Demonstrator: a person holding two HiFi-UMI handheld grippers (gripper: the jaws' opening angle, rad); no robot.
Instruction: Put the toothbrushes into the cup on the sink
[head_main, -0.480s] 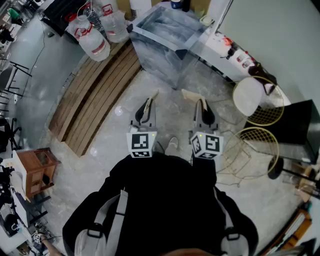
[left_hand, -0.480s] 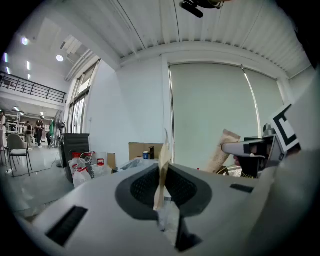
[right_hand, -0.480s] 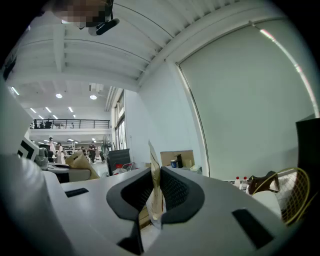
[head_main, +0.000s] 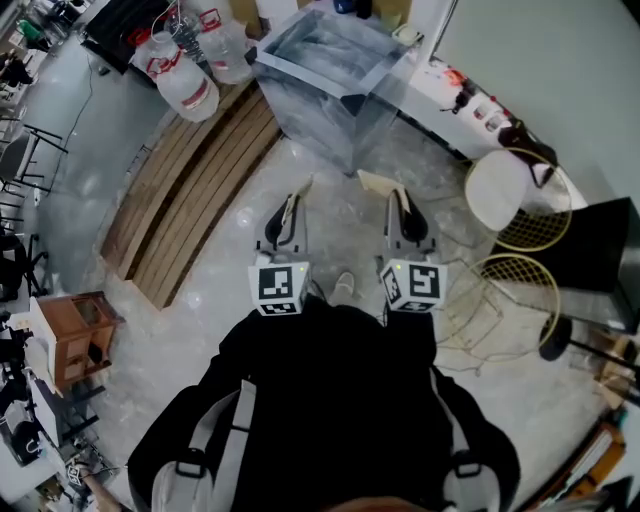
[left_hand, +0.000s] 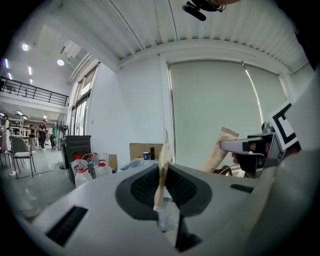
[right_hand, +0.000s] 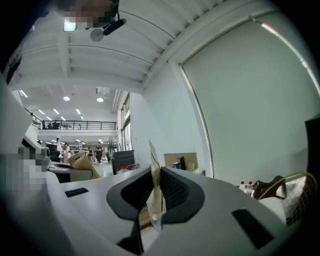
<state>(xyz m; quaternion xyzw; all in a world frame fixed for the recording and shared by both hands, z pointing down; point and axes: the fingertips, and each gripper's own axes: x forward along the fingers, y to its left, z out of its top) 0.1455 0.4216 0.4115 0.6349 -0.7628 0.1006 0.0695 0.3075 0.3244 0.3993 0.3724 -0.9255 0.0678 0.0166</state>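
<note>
Left toothbrush: we've got the left toothbrush (left_hand: 162, 170), a flat strip in beige paper wrap, standing on edge between the dark ribbed pads, with its tip poking up past them.
Right toothbrush: the right toothbrush (right_hand: 154, 182) has the same beige paper wrap and is pinched the same way. In the head view its broad end juts forward beyond the jaws.
Left gripper: the left gripper (left_hand: 162, 196) is narrowed right down onto its packet, with pads pressing both faces. We carry it low in front of our body.
Right gripper: the right gripper (right_hand: 154, 196) is clamped just as tight on its own packet. It rides beside the left one, and the two don't touch.
Sink: the grey marbled block sink (head_main: 300, 90) stands ahead of both grippers, well apart from the toothbrush tips, with its basin open on top.
Cup: we spot a small blue cup (left_hand: 145, 155) far off, seemingly at the sink's far edge, in front of a brown cardboard box (left_hand: 135, 149). Neither toothbrush is in it yet.
Floor: we're standing on a pale marbled floor (head_main: 340, 235).
Left side: a slatted wooden platform (head_main: 190, 185) runs diagonally, with clear water jugs with red labels (head_main: 190, 80) at its far end.
Right side: two gold wire chairs (head_main: 520, 290) stand near the right gripper, one with a round white seat.
</note>
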